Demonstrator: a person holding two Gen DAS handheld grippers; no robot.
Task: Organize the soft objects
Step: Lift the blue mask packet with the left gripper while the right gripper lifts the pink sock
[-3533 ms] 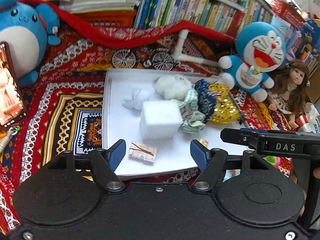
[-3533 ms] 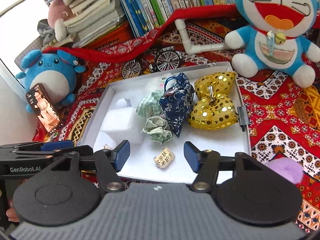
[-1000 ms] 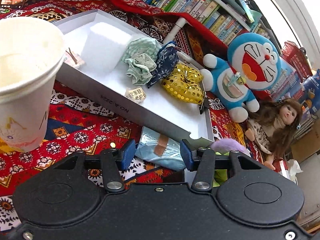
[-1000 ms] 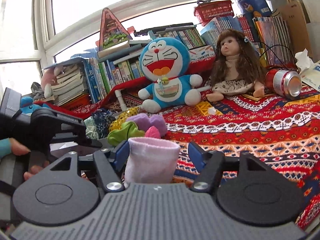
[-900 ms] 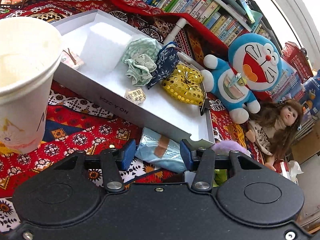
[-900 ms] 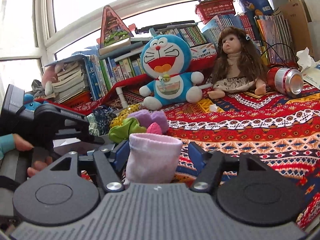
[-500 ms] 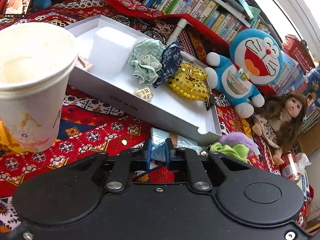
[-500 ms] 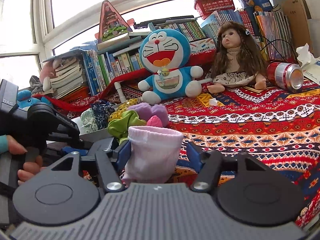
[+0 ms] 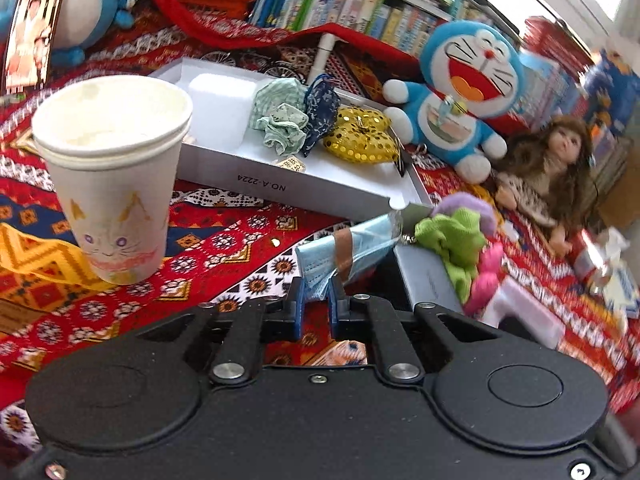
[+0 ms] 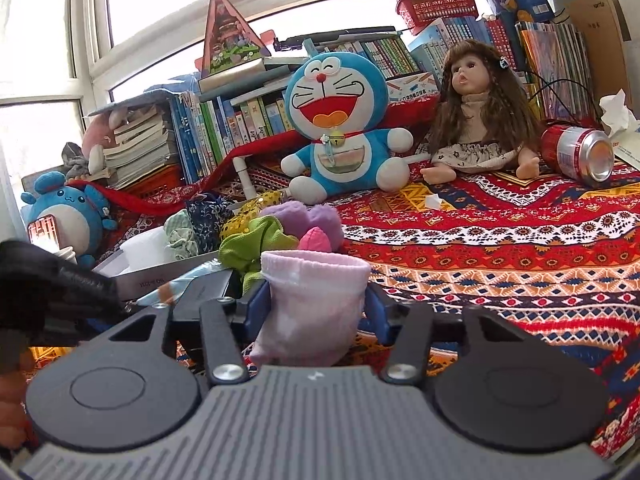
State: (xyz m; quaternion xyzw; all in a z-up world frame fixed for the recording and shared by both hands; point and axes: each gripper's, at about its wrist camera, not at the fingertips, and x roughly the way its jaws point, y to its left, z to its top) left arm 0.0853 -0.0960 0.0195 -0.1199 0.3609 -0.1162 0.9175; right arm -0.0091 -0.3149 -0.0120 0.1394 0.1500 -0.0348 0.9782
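Mask (image 9: 344, 252) pinched in left gripper (image 9: 317, 300) (jaws tight); right gripper (image 10: 316, 304) closing round sock (image 10: 310, 304).

The left gripper (image 9: 316, 294) is pinching a folded blue face mask (image 9: 344, 250) and holds it up over the red patterned cloth (image 9: 224, 248). A white paper cup (image 9: 110, 176) stands to its left, near the white tray (image 9: 280, 190).

paper cup (image 9: 112, 184), doll (image 10: 476, 120), soda can (image 10: 576, 156)
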